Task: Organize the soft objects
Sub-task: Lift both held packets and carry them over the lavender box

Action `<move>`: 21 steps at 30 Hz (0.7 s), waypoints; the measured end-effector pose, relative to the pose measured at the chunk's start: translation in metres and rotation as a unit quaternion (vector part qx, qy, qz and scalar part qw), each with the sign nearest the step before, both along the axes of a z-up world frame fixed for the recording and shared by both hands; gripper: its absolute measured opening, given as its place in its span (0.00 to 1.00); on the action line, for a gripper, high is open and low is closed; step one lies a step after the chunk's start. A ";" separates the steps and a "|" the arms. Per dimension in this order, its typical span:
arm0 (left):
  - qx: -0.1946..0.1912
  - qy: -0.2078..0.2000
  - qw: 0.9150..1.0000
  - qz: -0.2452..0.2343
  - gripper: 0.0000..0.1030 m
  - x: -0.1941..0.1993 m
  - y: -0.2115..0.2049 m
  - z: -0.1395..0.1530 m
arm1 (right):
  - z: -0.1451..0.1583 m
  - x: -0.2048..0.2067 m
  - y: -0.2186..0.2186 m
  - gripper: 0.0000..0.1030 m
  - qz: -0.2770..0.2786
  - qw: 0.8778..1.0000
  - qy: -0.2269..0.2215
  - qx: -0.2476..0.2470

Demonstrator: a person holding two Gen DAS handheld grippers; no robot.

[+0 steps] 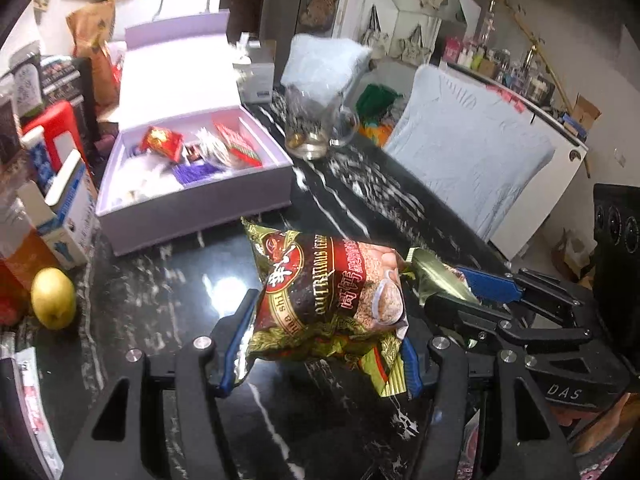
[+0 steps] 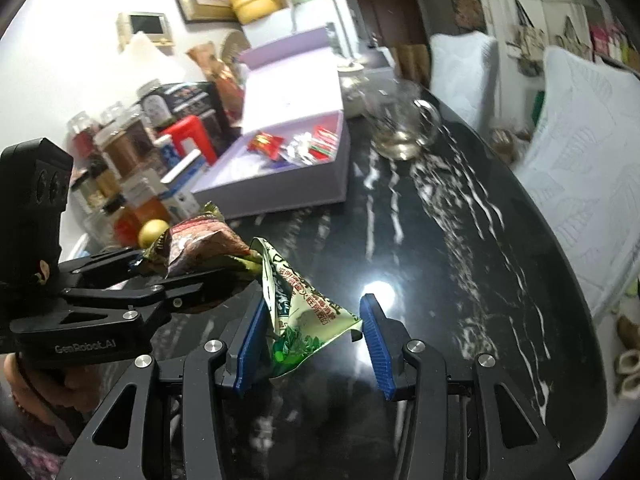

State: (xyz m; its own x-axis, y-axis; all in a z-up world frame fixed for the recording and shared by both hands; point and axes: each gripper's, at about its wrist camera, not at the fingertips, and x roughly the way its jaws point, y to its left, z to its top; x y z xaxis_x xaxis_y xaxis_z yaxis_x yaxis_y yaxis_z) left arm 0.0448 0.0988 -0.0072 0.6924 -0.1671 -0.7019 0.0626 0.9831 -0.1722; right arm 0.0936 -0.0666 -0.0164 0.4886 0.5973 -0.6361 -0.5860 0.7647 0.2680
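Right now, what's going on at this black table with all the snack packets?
A person is sorting soft packets with a hand-held gripper in each hand. The left hand-held gripper is clamped on a red-and-gold cereal packet, lifted off the black marble table. The right hand-held gripper carries a green-and-white packet. The open lavender box behind already contains several packets.

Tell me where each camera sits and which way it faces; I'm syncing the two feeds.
Left wrist: on the left tool, looking forward and down past its cereal packet to the black table; the right tool shows at right.
Right wrist: on the right tool, angled down over its green packet; the left tool and a hand show at left.
Shared: lavender box, glass mug, yellow fruit.
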 end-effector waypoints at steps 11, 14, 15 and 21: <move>0.008 -0.064 0.998 0.021 0.58 -0.006 0.026 0.041 | 0.048 0.001 0.030 0.45 0.042 0.997 -0.062 0.018; 0.015 -0.082 0.996 0.026 0.58 -0.004 0.033 0.052 | 0.059 0.004 0.038 0.45 0.053 0.995 -0.077 0.025; 0.017 -0.088 0.996 0.027 0.58 -0.003 0.035 0.056 | 0.063 0.005 0.041 0.45 0.056 0.995 -0.083 0.026; 0.029 -0.119 0.992 0.036 0.58 0.009 0.046 0.077 | 0.085 0.018 0.054 0.45 0.067 0.991 -0.113 0.031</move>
State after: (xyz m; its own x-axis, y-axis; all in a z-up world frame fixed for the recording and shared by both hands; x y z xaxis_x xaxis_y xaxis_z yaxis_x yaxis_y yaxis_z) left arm 0.0534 0.1448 0.0703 0.8478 -0.0755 -0.5249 0.0237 0.9942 -0.1047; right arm 0.1119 -0.0123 0.0687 0.5276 0.7009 -0.4800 -0.7313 0.6623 0.1631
